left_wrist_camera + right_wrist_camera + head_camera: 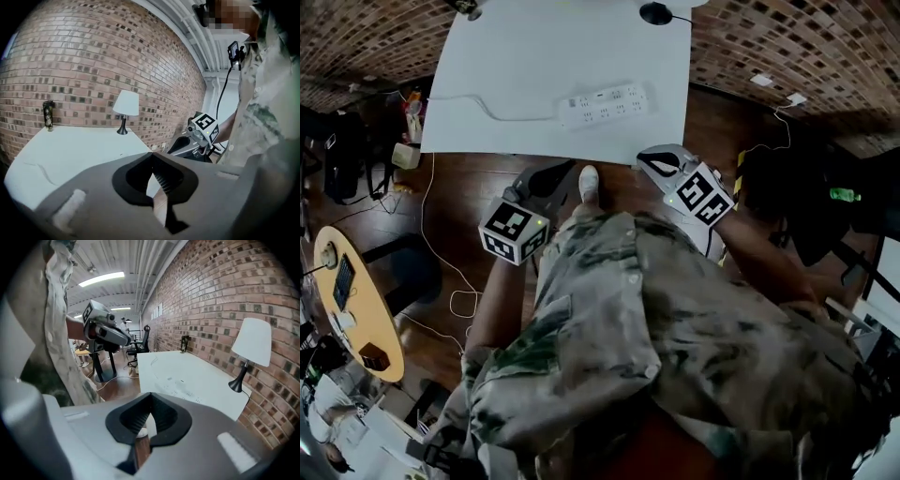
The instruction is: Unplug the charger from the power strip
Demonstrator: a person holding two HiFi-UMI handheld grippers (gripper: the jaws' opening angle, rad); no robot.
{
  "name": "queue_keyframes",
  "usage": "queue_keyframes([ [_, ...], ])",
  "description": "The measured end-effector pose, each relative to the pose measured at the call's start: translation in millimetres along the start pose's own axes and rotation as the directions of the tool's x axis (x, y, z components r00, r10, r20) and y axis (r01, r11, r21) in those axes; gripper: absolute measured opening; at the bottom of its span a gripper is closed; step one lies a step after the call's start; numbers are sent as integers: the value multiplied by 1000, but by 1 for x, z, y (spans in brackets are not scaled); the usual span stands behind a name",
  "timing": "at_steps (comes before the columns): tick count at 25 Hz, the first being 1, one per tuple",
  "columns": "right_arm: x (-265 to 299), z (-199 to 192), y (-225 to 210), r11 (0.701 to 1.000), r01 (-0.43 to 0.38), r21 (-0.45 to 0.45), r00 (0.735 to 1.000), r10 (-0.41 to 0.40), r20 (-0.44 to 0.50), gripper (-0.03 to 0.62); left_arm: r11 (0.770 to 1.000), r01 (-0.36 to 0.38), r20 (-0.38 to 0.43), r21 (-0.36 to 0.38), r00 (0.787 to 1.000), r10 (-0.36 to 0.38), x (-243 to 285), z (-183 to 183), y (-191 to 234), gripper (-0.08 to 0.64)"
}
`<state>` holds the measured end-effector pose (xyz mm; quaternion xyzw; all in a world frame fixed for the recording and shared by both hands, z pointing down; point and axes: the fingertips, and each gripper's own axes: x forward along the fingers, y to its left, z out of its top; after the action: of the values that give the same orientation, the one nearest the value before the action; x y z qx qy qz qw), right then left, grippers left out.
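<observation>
Head view: white table (562,56) beside brick wall (356,37)

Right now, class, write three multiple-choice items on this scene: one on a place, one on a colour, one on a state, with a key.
1. Where does the power strip lie? A on the white table; B on the floor; C on a chair.
2. What colour is the lamp shade? A red; B white; C green.
3. How does the left gripper stand? A jaws wide apart; B shut on a cable; C shut, empty.
Key: 1A, it rests on that table; 2B, the shade shows white; 3C, the jaw tips meet with nothing between.
</observation>
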<state>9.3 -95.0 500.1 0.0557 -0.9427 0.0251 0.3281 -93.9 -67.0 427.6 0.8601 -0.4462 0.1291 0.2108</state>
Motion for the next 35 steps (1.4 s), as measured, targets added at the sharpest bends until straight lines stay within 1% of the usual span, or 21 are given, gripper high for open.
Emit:
queue_keyframes([
  [2,21,0,-20,999,24,22,999,-24,-40,6,999,40,-18,15,999,-40,13,5,27,3],
  [5,50,-2,-45,997,61,52,994,-56,-95,6,993,109,-59,34,993,-107,36,1,60,2],
  [7,69,-3,-62,995,81,58,990,-74,-121,6,989,137,-83,61,988,-132,51,-3,80,3],
  [10,90,-13,-83,990,115,77,979,-100,-177,6,979,174,-104,109,981,-163,75,-6,97,3],
  [13,108,-27,-99,981,156,112,967,-128,-222,6,967,217,-125,136,972,-200,96,-11,105,6],
  [14,113,-30,-103,980,164,115,963,-133,-236,6,964,228,-135,138,968,-210,103,-13,108,37],
  [15,117,-34,-106,979,170,115,958,-136,-253,6,962,236,-143,140,966,-216,110,-15,109,66],
  [18,124,-40,-111,979,171,112,948,-133,-288,6,951,252,-169,181,960,-222,131,-21,110,103],
  [20,129,-39,-115,981,164,107,947,-127,-296,6,941,263,-200,215,955,-221,146,-28,111,127],
  [23,139,-42,-116,987,143,77,944,-112,-312,6,928,282,-252,242,942,-221,166,-41,113,150],
  [25,141,-46,-114,988,137,77,942,-105,-319,6,922,302,-289,243,930,-228,177,-52,113,155],
  [28,140,-45,-117,984,138,111,941,-95,-325,6,912,329,-328,245,913,-242,192,-64,111,155],
  [30,139,-45,-117,983,133,125,941,-86,-327,6,908,332,-349,255,907,-234,199,-69,111,155],
  [33,138,-46,-116,979,132,157,941,-74,-330,6,908,330,-362,258,905,-226,206,-73,112,150],
  [35,138,-46,-116,979,129,157,939,-69,-338,5,898,347,-372,270,898,-235,208,-75,110,130],
])
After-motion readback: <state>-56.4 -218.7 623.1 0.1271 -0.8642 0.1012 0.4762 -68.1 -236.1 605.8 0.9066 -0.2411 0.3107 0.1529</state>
